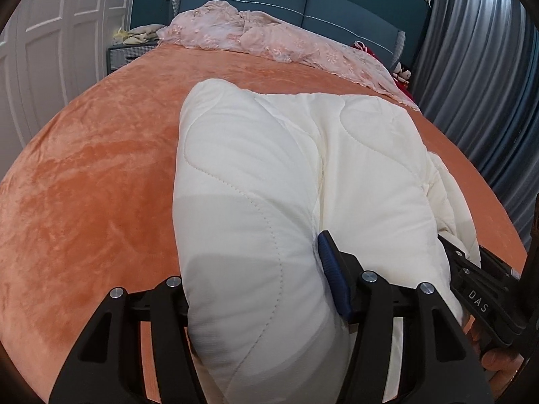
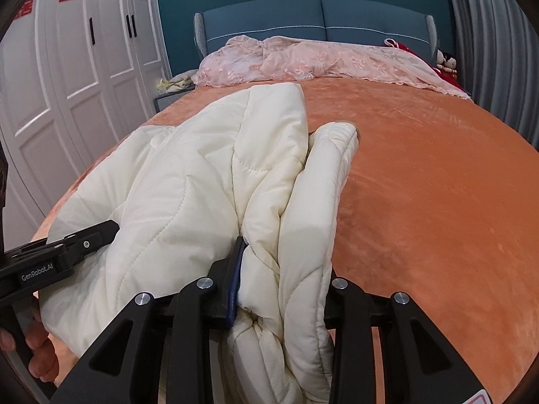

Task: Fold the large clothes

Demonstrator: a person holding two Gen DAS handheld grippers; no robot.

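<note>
Cream quilted padded garment bulges thickly between the pads of the left gripper and, in bunched folds, between those of the right gripper, both clamped on its near edge. Its far edge lies mid-bed on the orange velvet bedspread. Bare bedspread spreads on both sides, up to the crumpled pink lace cover by the headboard.

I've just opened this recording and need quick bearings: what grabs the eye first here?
A puffy cream quilted comforter lies bunched in the middle of the orange velvet bedspread, its near end clamped in both the left gripper and the right gripper. Behind it, a crumpled pink lace cover lies along the blue headboard.
</note>
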